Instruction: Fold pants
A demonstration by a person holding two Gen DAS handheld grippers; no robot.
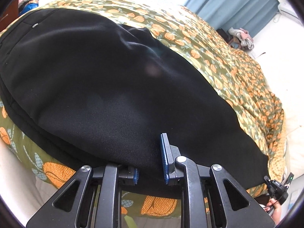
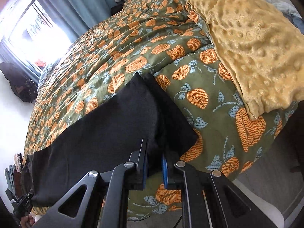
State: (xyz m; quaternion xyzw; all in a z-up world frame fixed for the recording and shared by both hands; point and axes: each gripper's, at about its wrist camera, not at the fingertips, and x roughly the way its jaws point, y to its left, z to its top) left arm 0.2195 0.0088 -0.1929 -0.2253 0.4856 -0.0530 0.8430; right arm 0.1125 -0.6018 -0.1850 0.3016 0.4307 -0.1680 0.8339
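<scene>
The black pants [image 1: 106, 87] lie flat along the near edge of the bed, waistband at the left (one small button shows), hem at the right. The left gripper [image 1: 151, 163] has its fingers slightly parted around the near edge; the right gripper [image 2: 154, 161] pinches cloth near the hem. Under them spreads a green, orange-flowered bedspread [image 2: 199, 76], with a yellow dimpled blanket [image 2: 256, 47] and blue curtains [image 1: 237, 1] beyond.

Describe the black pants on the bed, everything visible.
The black pants look like smooth, matte woven fabric, lying flat along the near edge of a floral bedspread. The waistband end with a small silver button shows far left in the left wrist view. The right gripper pinches a raised ridge near the leg ends; the left gripper has fabric between its fingers.
</scene>
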